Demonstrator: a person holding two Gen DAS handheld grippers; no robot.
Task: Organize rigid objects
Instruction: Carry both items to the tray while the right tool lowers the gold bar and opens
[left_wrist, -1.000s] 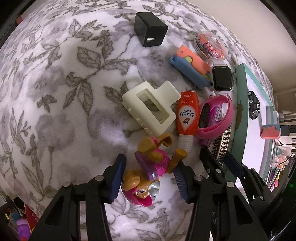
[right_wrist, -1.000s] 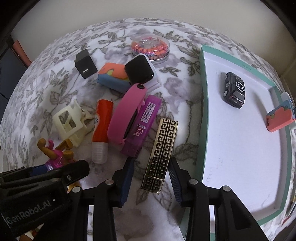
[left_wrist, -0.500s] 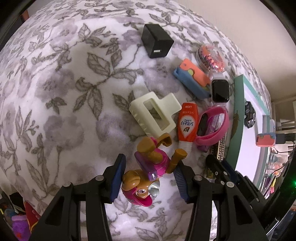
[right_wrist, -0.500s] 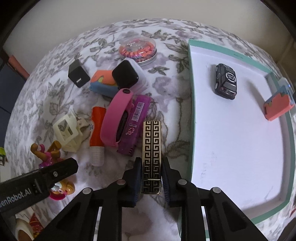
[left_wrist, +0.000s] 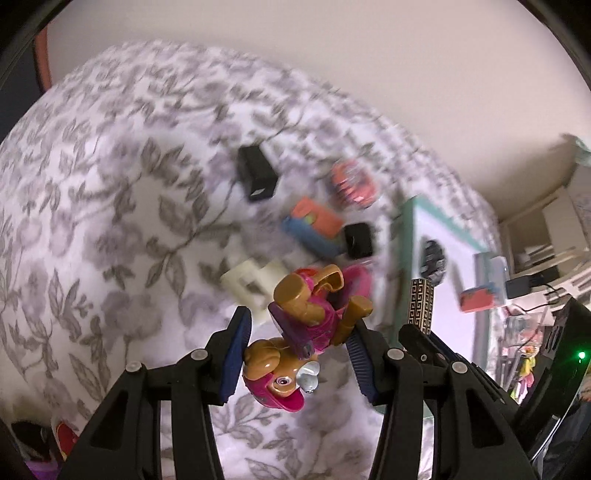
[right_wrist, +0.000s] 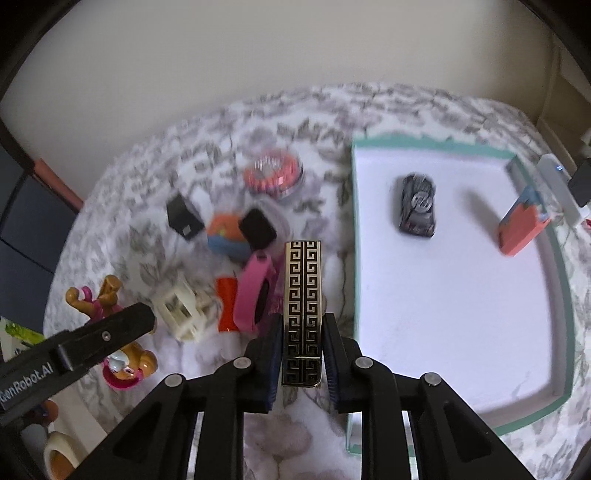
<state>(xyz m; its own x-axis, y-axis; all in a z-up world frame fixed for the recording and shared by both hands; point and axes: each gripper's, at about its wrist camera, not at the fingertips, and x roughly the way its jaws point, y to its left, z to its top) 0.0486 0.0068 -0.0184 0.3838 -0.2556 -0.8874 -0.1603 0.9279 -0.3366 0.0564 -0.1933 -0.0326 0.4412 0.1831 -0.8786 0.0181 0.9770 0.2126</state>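
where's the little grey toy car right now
The grey toy car lies inside the teal-rimmed white tray, near its far left corner in the right wrist view, apart from the orange block at the tray's right wall.

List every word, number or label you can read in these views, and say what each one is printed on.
"GenRobot.AI": white lettering on the black arm of the left tongs, first letter cut off by the frame edge.
Toy car roof marking: blurred, unreadable.
Orange tube: label not visible.
No other text is readable.
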